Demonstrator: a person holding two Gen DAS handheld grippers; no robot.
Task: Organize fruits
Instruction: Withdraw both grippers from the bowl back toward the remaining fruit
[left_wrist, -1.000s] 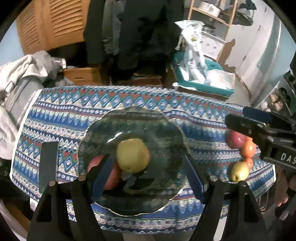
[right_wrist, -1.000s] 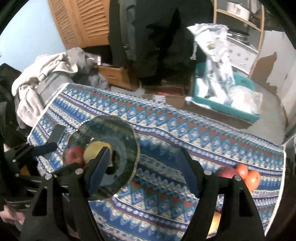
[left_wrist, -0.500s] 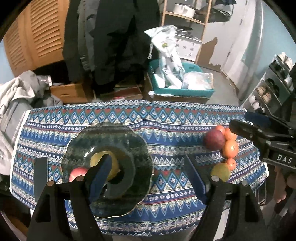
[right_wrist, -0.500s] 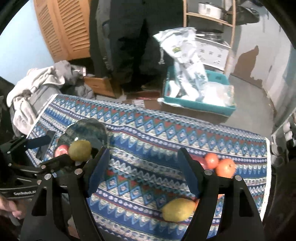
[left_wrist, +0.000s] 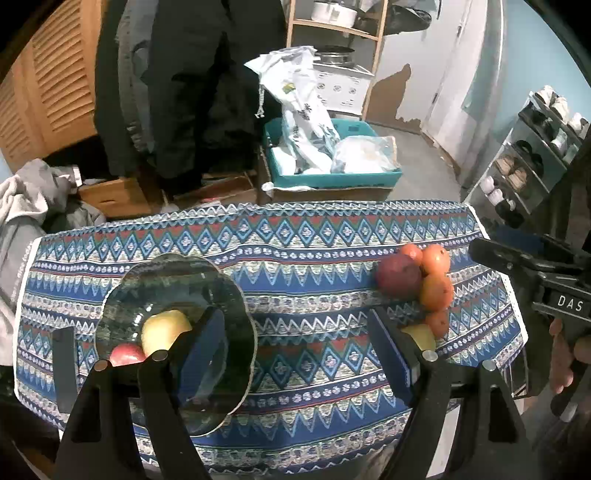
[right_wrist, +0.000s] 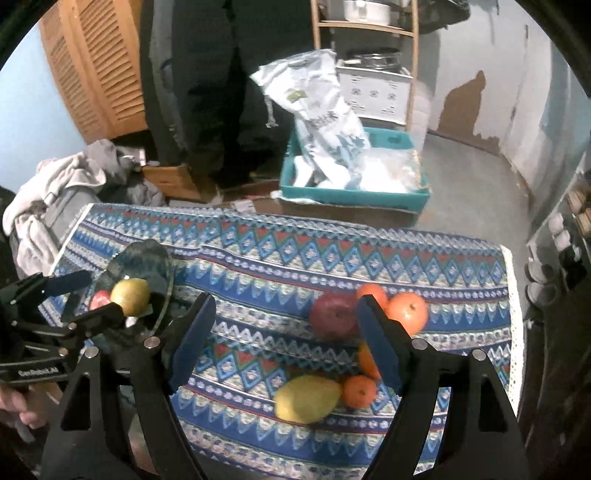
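Fruits (right_wrist: 343, 343) sit loose at the right end of the patterned tablecloth (right_wrist: 258, 266), and the right gripper (right_wrist: 284, 339) is the nearer one: the red apple (right_wrist: 330, 314) lies just ahead between its opening, empty jaws, with the oranges (right_wrist: 408, 312) beside its right finger. The yellow pear (right_wrist: 306, 398) lies long axis across the fingers, probably closest of all, though fisheye bending makes that uncertain. Over by the glass plate (left_wrist: 221, 291), holding an apple (left_wrist: 164, 330) and a red one (left_wrist: 125, 355), the left gripper (left_wrist: 295, 350) hangs wide and empty, well apart from the pile.

In the left wrist view, the pear (left_wrist: 419, 336) beside the oranges (left_wrist: 436, 291) sits half hidden behind a finger (left_wrist: 391, 354), and another finger covers part of the plate (left_wrist: 173, 280).
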